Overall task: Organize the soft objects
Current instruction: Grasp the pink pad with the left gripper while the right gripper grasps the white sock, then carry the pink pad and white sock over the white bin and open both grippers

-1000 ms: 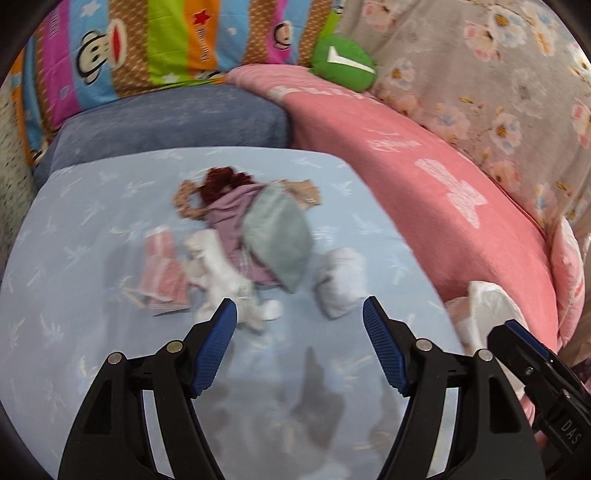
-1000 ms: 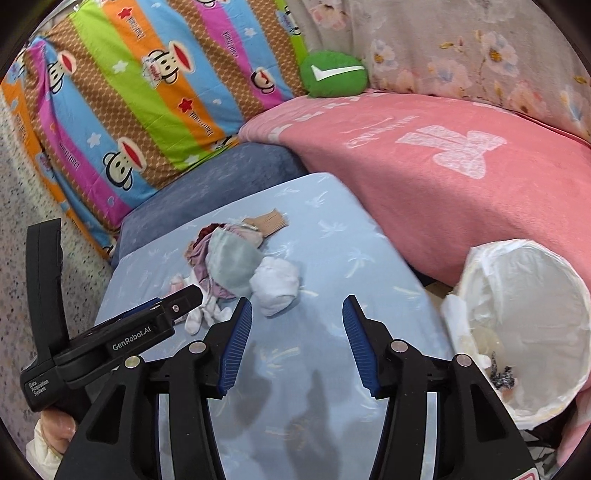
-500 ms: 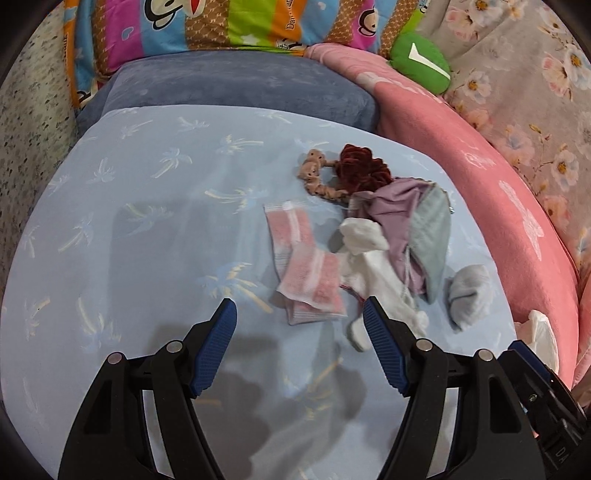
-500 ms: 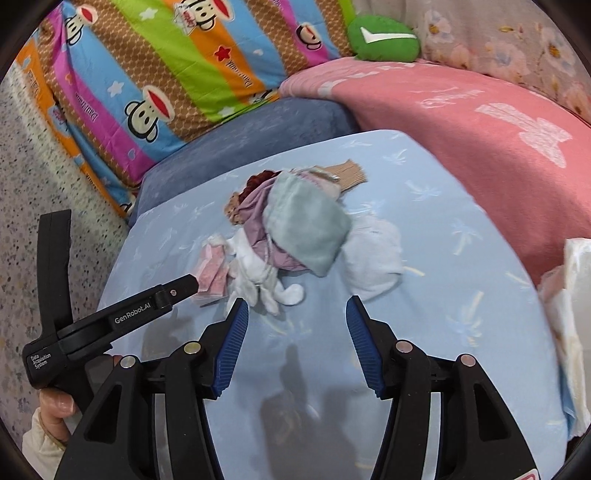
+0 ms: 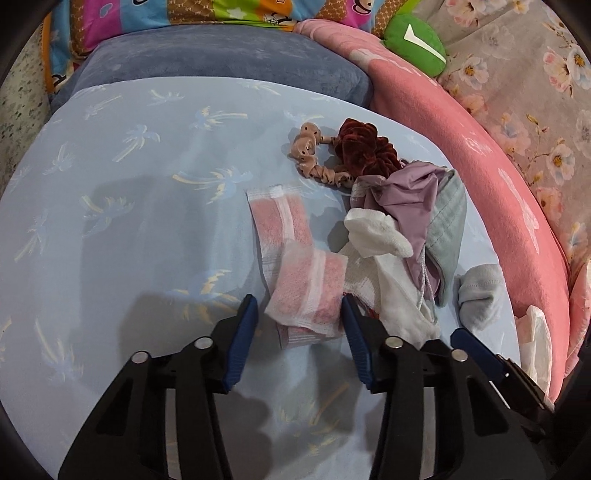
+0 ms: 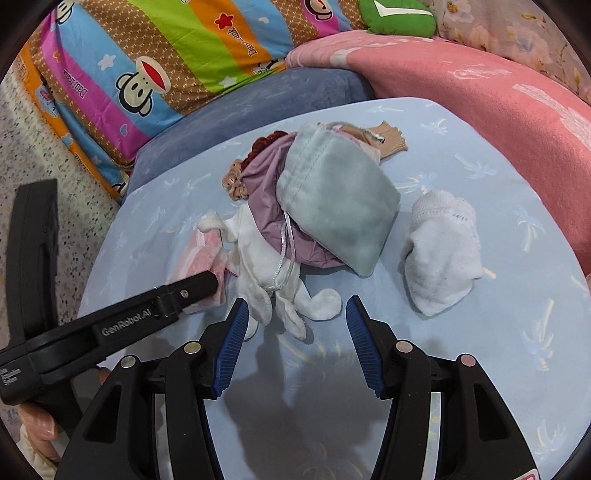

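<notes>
The left claw (image 5: 299, 317), jaws apart, has come down around the pink sock (image 5: 306, 295), ready to pick, while the right claw (image 6: 293, 325) hovers open before the white socks (image 6: 280, 291).

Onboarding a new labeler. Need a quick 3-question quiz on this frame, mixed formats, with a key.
1. True or false: the left gripper is shut on the pink sock.
2. Which lies on top of the purple pouch? A) grey-green pouch B) green cushion C) white bag
3. Fill in: the balled white sock lies apart from the pile, on the ____ bedsheet.

Key: 1 false, its fingers are open around the sock's near end; 2 A; 3 light blue.
</notes>
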